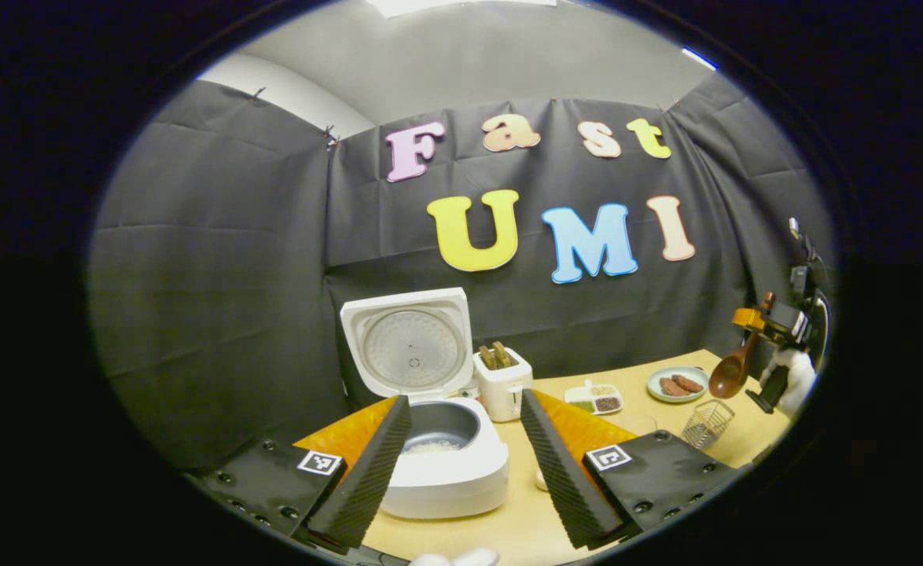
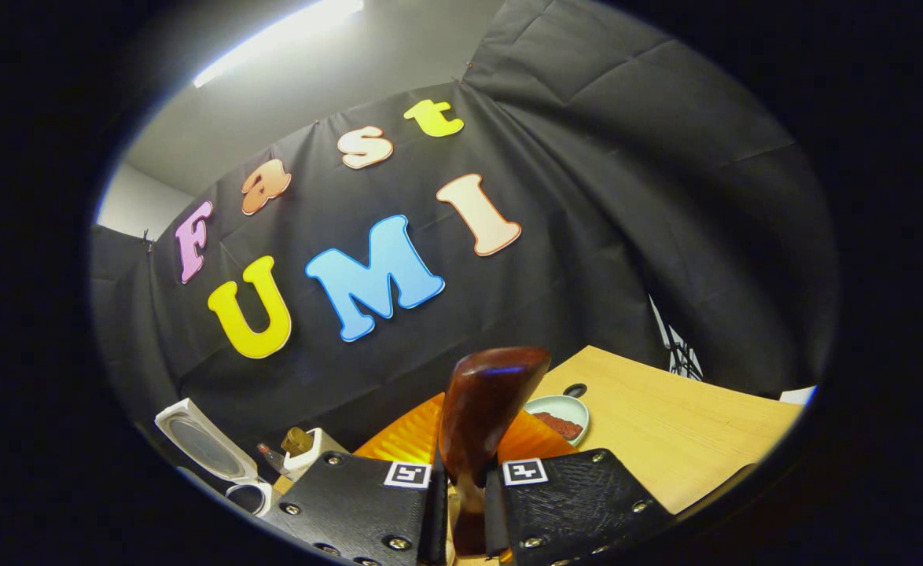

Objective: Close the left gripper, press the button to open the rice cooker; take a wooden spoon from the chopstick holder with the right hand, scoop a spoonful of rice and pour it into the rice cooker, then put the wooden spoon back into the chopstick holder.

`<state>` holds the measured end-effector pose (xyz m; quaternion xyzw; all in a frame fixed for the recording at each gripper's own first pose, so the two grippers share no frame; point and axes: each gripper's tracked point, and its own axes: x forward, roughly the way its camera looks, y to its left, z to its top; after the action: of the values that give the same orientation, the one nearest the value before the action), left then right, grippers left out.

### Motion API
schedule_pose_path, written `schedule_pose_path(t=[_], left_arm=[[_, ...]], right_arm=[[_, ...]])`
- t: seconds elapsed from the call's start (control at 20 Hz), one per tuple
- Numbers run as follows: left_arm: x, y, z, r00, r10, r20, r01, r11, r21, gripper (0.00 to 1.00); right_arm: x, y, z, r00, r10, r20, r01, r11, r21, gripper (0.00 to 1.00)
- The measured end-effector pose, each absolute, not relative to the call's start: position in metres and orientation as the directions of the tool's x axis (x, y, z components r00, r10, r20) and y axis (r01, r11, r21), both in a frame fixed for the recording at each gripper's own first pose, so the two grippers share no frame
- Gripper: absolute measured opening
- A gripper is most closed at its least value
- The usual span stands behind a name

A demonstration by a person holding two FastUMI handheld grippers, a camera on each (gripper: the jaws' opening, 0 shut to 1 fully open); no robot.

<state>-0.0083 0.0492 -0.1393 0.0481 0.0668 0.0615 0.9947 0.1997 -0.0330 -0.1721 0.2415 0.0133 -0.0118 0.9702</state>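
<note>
- Your rice cooker [image 1: 442, 440] stands open, its lid [image 1: 408, 343] tipped up at the back, and white rice lies in the bottom of the inner pot [image 1: 439, 435]. The scoop looks delivered, so the step in hand is most likely returning the spoon.
- Your right gripper [image 2: 461, 503] is clenched on the handle of the wooden spoon [image 2: 483, 417]. In the left gripper view that gripper [image 1: 776, 322] is far to the right of the cooker, with the spoon [image 1: 730, 373] hanging bowl down, above and just behind the wire chopstick holder [image 1: 705, 422].
- Your left gripper [image 1: 461, 448] is released, its jaws wide apart either side of the cooker. Keep it parked there, clear of the spoon's path.
- Bring the spoon over the holder's mouth before you lower it. The holder looks light and may be leaning, so come straight down; a sideways nudge could tip it.
- Steer past the plate [image 1: 678, 384] behind the holder and the divided dish [image 1: 593, 398] between it and the cooker.
- Let go only once the spoon rests on the holder's bottom.
</note>
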Motion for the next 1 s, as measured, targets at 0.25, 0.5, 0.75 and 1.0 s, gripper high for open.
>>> schedule_pose_path(t=[0.25, 0.5, 0.75, 1.0], left_arm=[[-0.002, 0.037, -0.140, 0.985, 0.123, -0.125, -0.108, 0.987, 0.123, 0.99], [0.003, 0.030, -0.143, 0.984, 0.122, -0.131, -0.103, 0.985, 0.138, 0.97], [0.010, 0.020, -0.147, 0.984, 0.113, -0.139, -0.092, 0.985, 0.147, 0.97], [0.013, 0.018, -0.144, 0.985, 0.109, -0.134, -0.087, 0.984, 0.158, 0.99]], right_arm=[[0.212, -0.041, -0.217, 0.998, -0.018, -0.063, 0.044, 0.898, 0.439, 0.19], [0.224, -0.058, -0.254, 0.993, -0.050, -0.103, 0.089, 0.902, 0.422, 0.19], [0.226, -0.052, -0.295, 0.985, -0.035, -0.167, 0.103, 0.905, 0.413, 0.19], [0.226, -0.058, -0.323, 0.970, -0.054, -0.239, 0.155, 0.891, 0.427, 0.19]])
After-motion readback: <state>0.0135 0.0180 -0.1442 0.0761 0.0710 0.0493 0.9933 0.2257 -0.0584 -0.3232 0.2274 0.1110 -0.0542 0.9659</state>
